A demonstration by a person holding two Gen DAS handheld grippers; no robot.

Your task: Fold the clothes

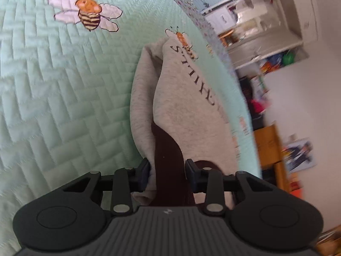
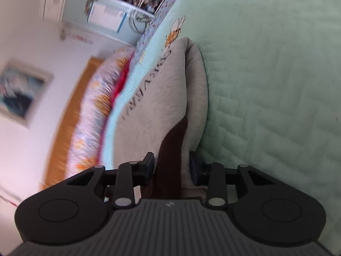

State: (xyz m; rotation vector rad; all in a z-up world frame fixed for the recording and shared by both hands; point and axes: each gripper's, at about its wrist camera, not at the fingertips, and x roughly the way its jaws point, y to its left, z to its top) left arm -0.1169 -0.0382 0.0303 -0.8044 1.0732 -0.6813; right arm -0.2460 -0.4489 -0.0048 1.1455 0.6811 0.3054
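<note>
Sweatshirt (image 1: pixel 187 111) clamped in left tool (image 1: pixel 168 171) and right tool (image 2: pixel 171 166), bee quilt (image 1: pixel 64 106) left view, pillow (image 2: pixel 93 115) right view.

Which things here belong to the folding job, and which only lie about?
Job: grey sweatshirt; left hand-held gripper; right hand-held gripper.
Lying about: quilt; shelves; picture.
</note>
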